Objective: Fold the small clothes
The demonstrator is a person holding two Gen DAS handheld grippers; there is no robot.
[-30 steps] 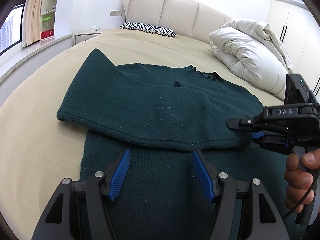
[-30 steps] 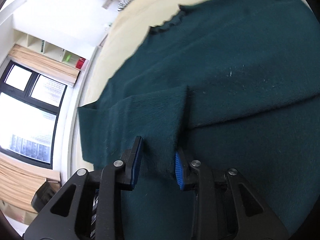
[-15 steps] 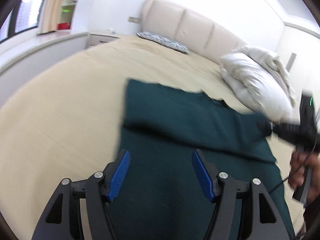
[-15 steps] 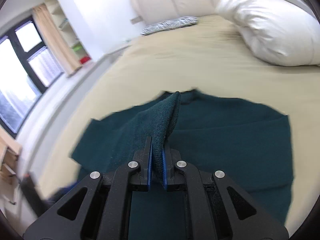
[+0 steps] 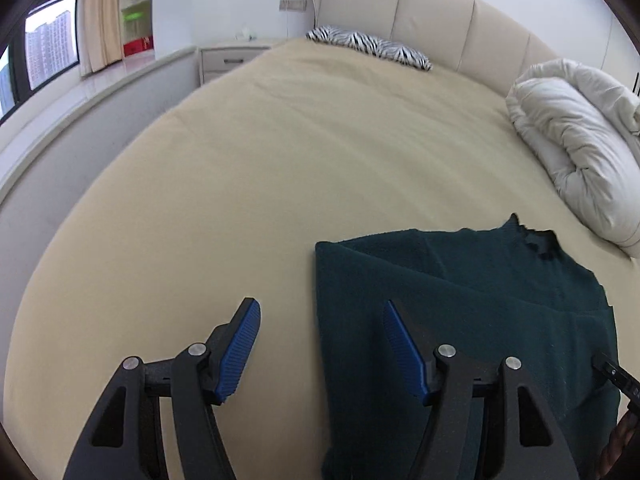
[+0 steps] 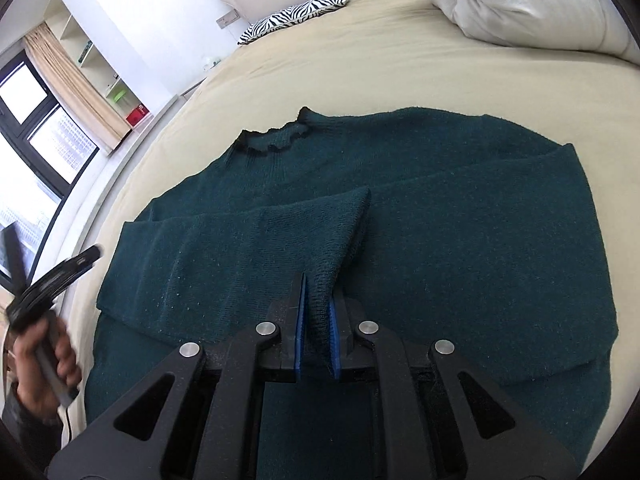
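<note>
A dark green sweater (image 6: 460, 216) is spread on the bed (image 5: 280, 160). Both sleeves are folded across the body; body folds remain. The cuff (image 6: 320, 304), at 6 o'clock, is pinched by the right hand-held gripper (image 6: 316, 332), whose jaws are opening. The left hand-held gripper (image 5: 320, 352) is spread, empty.

Sweater (image 6: 460, 216): dark green knit, black trim at the neck. Bed (image 5: 280, 160): plain beige sheet. Pillow (image 5: 370, 46): black-and-white zebra stripes. Duvet (image 5: 576, 148): white. Headboard (image 5: 432, 8): cream. Left tongs (image 5: 318, 350) and right tongs (image 6: 316, 320): black frames, blue ribbed pads. Curtain (image 6: 76, 92): tan.
</note>
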